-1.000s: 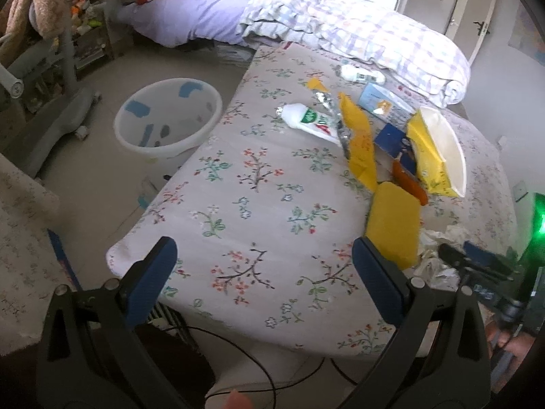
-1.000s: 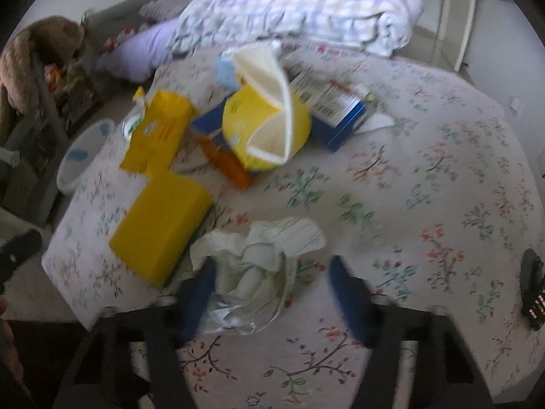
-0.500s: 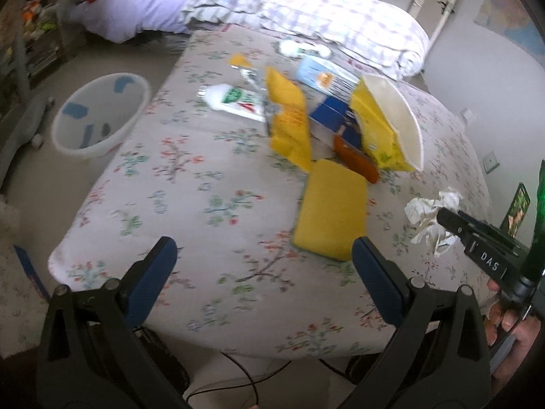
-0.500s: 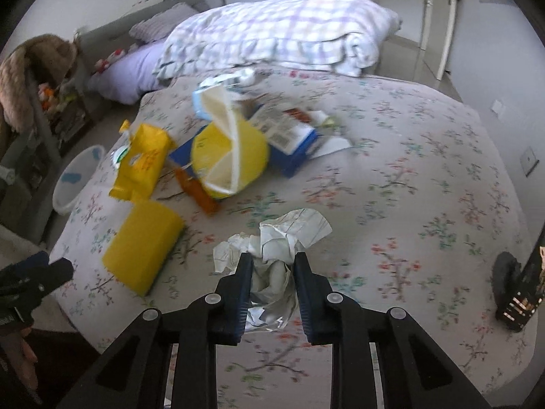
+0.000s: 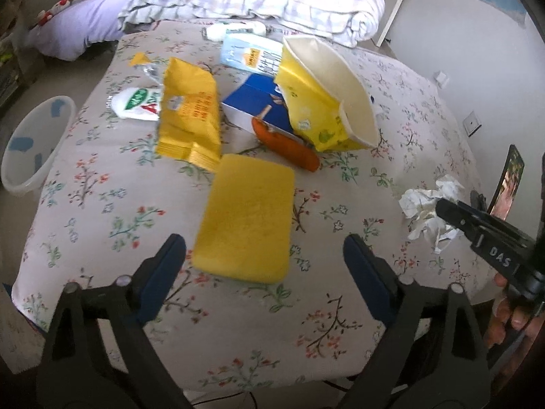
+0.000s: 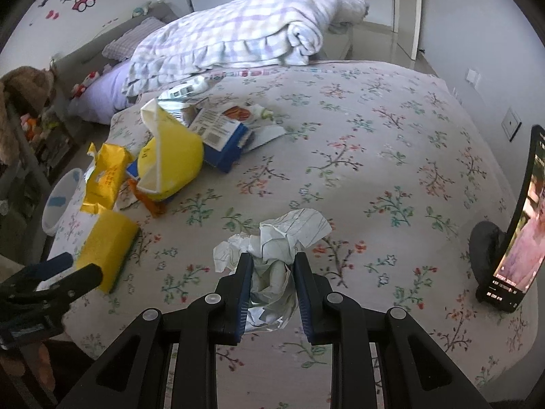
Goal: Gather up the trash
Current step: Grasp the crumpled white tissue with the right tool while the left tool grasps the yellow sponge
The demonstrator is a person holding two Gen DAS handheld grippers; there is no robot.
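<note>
On the floral bedspread lies a yellow sponge. My left gripper hovers over the sponge's near end; its jaws are closing but stand wide, clear of the sponge's sides. My right gripper is shut on a crumpled white paper wad, with paper bulging above the blue pads. In the left wrist view the paper wad sits at the right, with the right gripper on it. The left gripper shows at the left edge of the right wrist view.
Beyond the sponge lie a yellow snack bag, an open yellow bag, a blue box, an orange wrapper and a white bottle. A white bin stands on the floor to the left. A phone on a stand is at the right.
The right gripper's jaws closed on the paper wad and hold it. The left gripper swung from the bed's left side near the bin to over the yellow sponge.
</note>
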